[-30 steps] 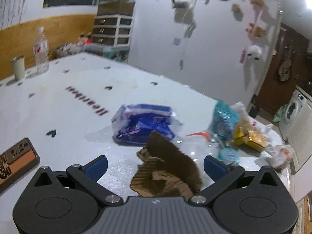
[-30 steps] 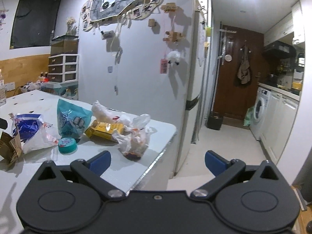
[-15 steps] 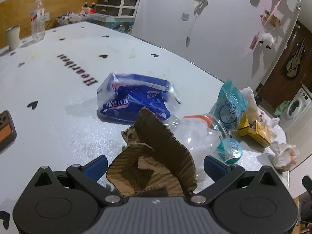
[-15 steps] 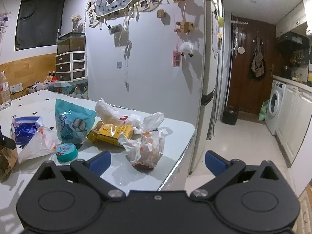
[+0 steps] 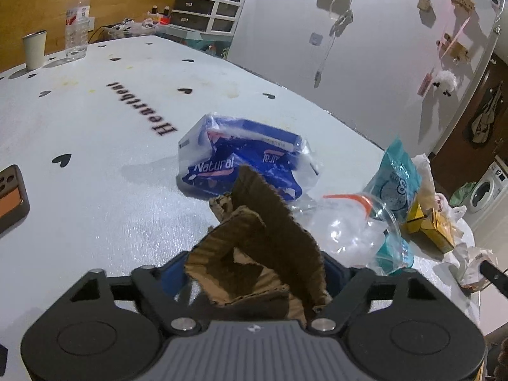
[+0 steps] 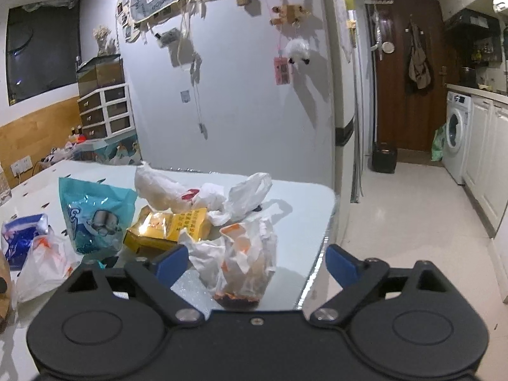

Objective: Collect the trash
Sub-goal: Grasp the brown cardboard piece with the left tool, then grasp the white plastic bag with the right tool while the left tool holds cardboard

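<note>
A crumpled brown cardboard piece (image 5: 263, 254) stands between the blue pads of my left gripper (image 5: 254, 271). Its jaws are closing, and the pads meet the cardboard's sides. Behind it on the white table (image 5: 95, 127) lie a blue "Natural" wrapper (image 5: 241, 162), a clear plastic bag (image 5: 349, 225), a teal pouch (image 5: 393, 181) and a yellow box (image 5: 428, 222). My right gripper (image 6: 255, 260) is closing around a white and orange bag (image 6: 244, 263) with dark crumbs at its bottom. The bag sits between the pads with gaps on both sides.
A water bottle (image 5: 76, 22) and a cup (image 5: 34, 49) stand at the table's far left, and a phone-like device (image 5: 9, 197) lies at the left edge. The table's corner edge (image 6: 324, 247) lies just right of the bag, with the kitchen floor (image 6: 397, 222) beyond. White bags (image 6: 222, 197) are heaped behind the yellow box (image 6: 171, 228).
My left gripper moved forward and down over the cardboard, and its pads closed in against it. My right gripper swung left to the table corner until the white and orange bag stood between its narrowing pads.
</note>
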Demonstrator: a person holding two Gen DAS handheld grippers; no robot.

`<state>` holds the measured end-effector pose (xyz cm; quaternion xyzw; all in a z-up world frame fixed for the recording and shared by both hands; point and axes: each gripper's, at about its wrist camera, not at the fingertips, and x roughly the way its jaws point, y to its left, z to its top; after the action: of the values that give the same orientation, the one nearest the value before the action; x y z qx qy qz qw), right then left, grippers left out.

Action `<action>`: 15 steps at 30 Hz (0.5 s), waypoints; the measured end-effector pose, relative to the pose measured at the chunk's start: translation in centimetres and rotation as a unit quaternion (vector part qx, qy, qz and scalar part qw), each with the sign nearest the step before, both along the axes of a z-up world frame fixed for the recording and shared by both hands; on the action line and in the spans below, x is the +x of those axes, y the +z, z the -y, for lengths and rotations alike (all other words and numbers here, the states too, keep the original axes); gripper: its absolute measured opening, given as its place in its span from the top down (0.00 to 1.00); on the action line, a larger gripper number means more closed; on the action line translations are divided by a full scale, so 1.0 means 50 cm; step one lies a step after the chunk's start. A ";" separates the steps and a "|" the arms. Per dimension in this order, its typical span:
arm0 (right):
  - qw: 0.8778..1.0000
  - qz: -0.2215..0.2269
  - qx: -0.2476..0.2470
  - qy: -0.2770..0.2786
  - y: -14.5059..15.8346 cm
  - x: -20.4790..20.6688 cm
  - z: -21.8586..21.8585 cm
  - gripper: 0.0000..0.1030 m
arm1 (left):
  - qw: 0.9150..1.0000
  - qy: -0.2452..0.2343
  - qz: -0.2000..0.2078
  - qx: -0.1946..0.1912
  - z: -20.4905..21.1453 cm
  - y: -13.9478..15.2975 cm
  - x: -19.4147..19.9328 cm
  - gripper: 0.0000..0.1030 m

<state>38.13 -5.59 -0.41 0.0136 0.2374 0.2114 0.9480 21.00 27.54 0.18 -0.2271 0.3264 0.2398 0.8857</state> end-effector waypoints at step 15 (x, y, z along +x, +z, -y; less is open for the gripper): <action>0.999 -0.046 -0.011 0.021 -0.026 -0.003 -0.022 0.74 | 0.998 -0.044 0.021 0.039 0.026 0.009 -0.013 0.41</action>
<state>38.00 -4.48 -1.69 0.0083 0.2831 0.2275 0.9317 20.34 26.26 0.61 -0.1825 0.3082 0.2080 0.9102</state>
